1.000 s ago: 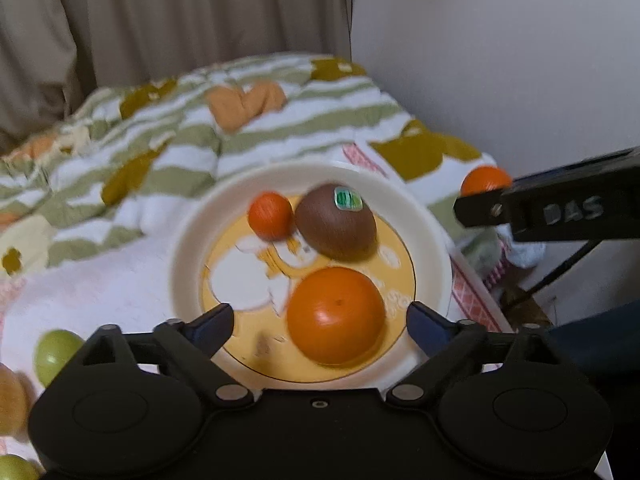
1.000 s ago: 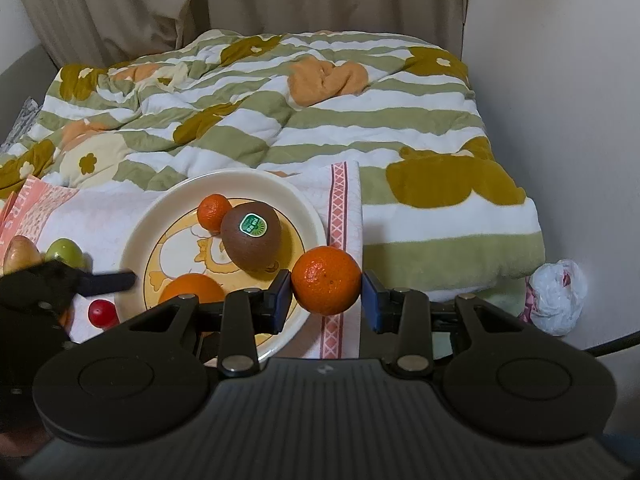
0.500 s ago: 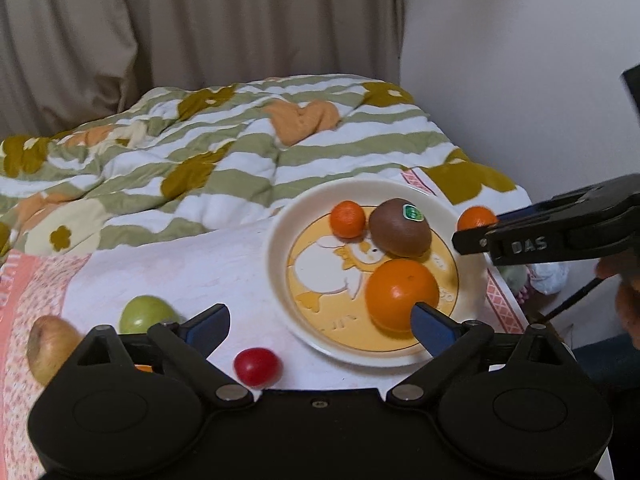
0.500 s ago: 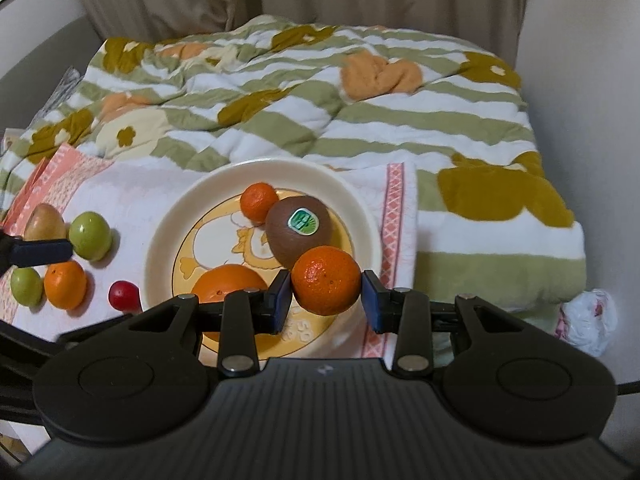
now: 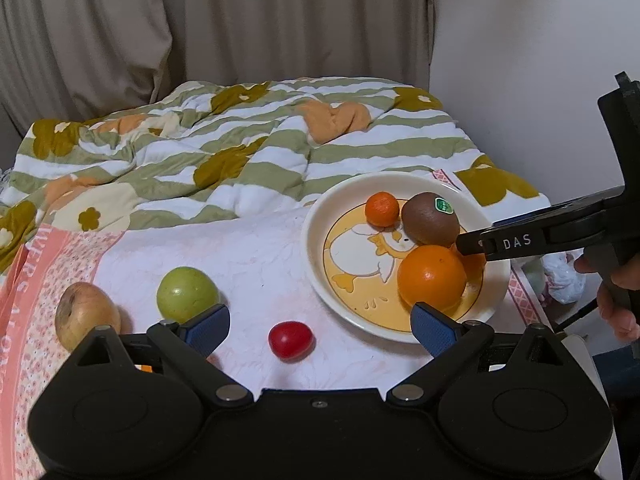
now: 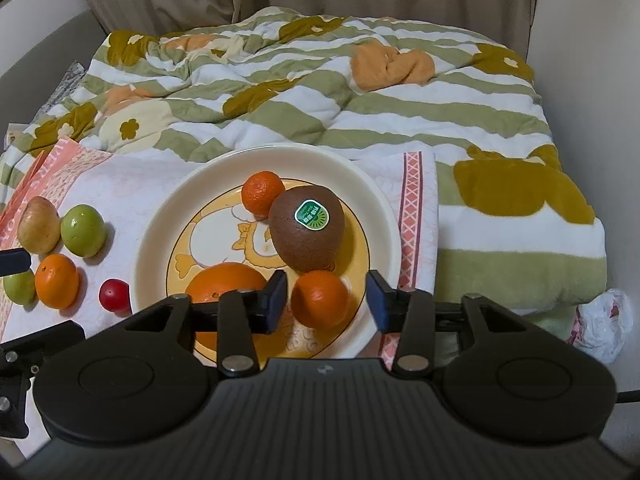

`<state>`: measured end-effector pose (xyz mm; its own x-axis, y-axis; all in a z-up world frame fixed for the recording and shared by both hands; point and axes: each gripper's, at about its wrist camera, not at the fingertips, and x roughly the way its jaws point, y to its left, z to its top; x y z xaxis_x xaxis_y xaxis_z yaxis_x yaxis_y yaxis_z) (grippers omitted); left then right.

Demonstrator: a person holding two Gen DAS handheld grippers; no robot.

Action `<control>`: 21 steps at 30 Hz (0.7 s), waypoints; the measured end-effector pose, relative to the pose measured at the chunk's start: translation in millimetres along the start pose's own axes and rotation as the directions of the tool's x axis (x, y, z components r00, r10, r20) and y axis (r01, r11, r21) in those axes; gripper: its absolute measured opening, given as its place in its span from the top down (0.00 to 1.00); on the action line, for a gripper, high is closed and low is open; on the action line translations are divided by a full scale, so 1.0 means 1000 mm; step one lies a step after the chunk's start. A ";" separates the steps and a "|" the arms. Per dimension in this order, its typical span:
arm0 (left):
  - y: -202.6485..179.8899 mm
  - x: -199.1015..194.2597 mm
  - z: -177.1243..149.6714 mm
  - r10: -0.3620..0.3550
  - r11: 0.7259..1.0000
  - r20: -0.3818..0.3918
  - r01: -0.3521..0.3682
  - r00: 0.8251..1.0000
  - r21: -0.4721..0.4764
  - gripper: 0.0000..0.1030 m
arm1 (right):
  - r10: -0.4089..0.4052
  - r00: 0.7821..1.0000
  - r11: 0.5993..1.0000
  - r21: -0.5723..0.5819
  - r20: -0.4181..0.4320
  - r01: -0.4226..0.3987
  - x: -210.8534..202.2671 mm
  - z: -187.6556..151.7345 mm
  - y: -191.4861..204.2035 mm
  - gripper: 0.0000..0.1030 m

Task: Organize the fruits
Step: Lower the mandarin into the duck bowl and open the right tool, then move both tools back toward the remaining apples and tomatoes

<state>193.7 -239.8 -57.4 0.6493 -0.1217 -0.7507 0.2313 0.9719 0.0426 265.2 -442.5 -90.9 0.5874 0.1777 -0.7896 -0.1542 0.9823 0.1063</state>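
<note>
A cream plate (image 6: 160, 208) with a duck picture holds a kiwi (image 6: 306, 232), a small mandarin (image 6: 262, 193) and a large orange (image 6: 224, 280). Another mandarin (image 6: 319, 299) rests on the plate's near side between the fingers of my right gripper (image 6: 327, 298). Its jaws are opening and the pads stand clear of the fruit. My left gripper (image 5: 319, 324) is open over the white cloth left of the plate (image 5: 316, 248), with a cherry tomato (image 5: 290, 340) lying below the gap. From the left wrist view a finger (image 5: 512, 242) of the right gripper reaches over the plate's right rim.
On the cloth left of the plate lie a green apple (image 5: 187, 294), a yellowish pear (image 5: 86, 314), an orange (image 6: 56, 280) and a second green fruit (image 6: 18, 286). A striped blanket (image 6: 320, 92) covers the bed behind. A wall stands to the right and a crumpled bag (image 6: 600, 320) lies below it.
The right gripper came down over the plate and its jaws parted, leaving the mandarin on the plate. The left gripper drew back and left from the plate, bringing the tomato and green apple into view.
</note>
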 end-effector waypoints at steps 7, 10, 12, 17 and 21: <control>0.001 -0.011 -0.004 0.015 1.000 0.013 -0.015 1.000 -0.018 0.04 | -0.044 0.997 0.999 0.003 0.055 0.044 -0.016 -0.007 0.002 0.00; 0.002 -0.020 -0.005 0.017 0.999 0.029 -0.017 0.999 -0.032 0.04 | -0.036 0.997 0.999 0.014 0.065 0.035 -0.027 -0.009 0.001 0.00; 0.001 -0.028 -0.006 0.023 0.999 0.042 -0.021 0.999 -0.033 0.04 | -0.038 0.996 0.999 0.013 0.077 0.037 -0.037 -0.010 0.002 0.00; -0.003 -0.050 -0.009 0.029 0.999 0.078 -0.027 0.997 -0.036 0.04 | -0.045 0.993 0.999 -0.003 0.110 0.045 -0.066 -0.014 0.007 0.00; -0.003 -0.069 -0.013 0.036 0.999 0.105 -0.031 0.994 -0.044 0.04 | -0.051 0.990 0.998 -0.017 0.130 0.054 -0.088 -0.019 0.013 0.00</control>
<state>139.0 -232.1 -14.2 0.7295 -0.1073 -0.6755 0.1791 0.9831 0.0373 195.9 -446.5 -31.3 0.6925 0.1333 -0.7090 -0.1355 0.9893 0.0537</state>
